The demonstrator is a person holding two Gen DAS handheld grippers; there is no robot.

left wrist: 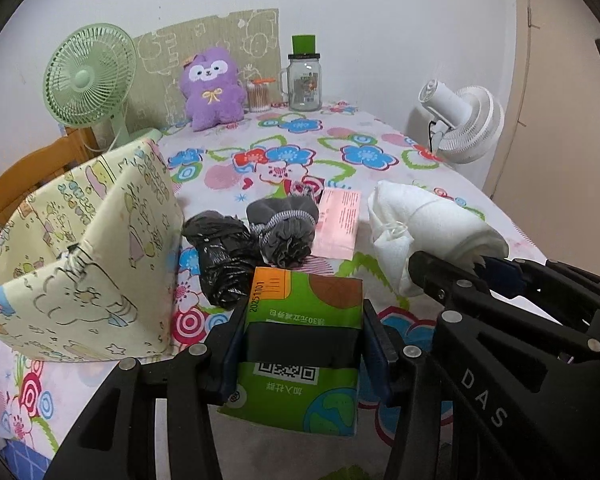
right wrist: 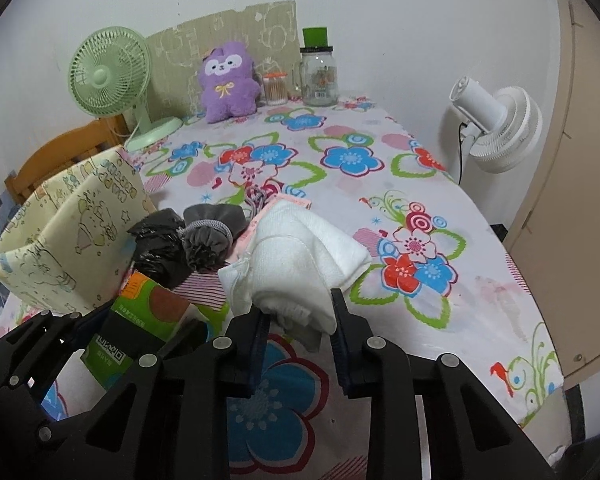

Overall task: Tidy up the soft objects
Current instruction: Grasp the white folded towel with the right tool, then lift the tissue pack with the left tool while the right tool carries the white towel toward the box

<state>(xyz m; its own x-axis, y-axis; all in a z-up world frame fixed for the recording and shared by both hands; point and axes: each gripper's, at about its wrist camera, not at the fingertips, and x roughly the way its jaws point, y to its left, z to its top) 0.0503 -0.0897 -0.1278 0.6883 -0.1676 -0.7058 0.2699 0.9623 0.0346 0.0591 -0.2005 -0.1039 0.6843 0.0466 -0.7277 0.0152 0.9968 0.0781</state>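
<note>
My left gripper (left wrist: pixel 300 344) is shut on a green tissue pack (left wrist: pixel 300 320), held above the flowered table; the pack also shows in the right wrist view (right wrist: pixel 140 320). My right gripper (right wrist: pixel 300 320) is shut on the near end of a rolled white towel (right wrist: pixel 296 252), seen too in the left wrist view (left wrist: pixel 428 224). A black plastic bag roll (left wrist: pixel 224 256) and a grey fabric bundle (left wrist: pixel 284 224) lie just beyond the pack. A pink packet (left wrist: pixel 338 220) lies beside them. A pale yellow fabric storage box (left wrist: pixel 80 256) stands open at the left.
At the table's back stand a purple plush toy (left wrist: pixel 212 88), a green desk fan (left wrist: pixel 88 80), a cotton-swab jar (left wrist: pixel 259 95) and a glass jar with a green lid (left wrist: pixel 305 76). A white fan (left wrist: pixel 460 120) is clipped at the right edge. A wooden chair (left wrist: pixel 28 176) is left.
</note>
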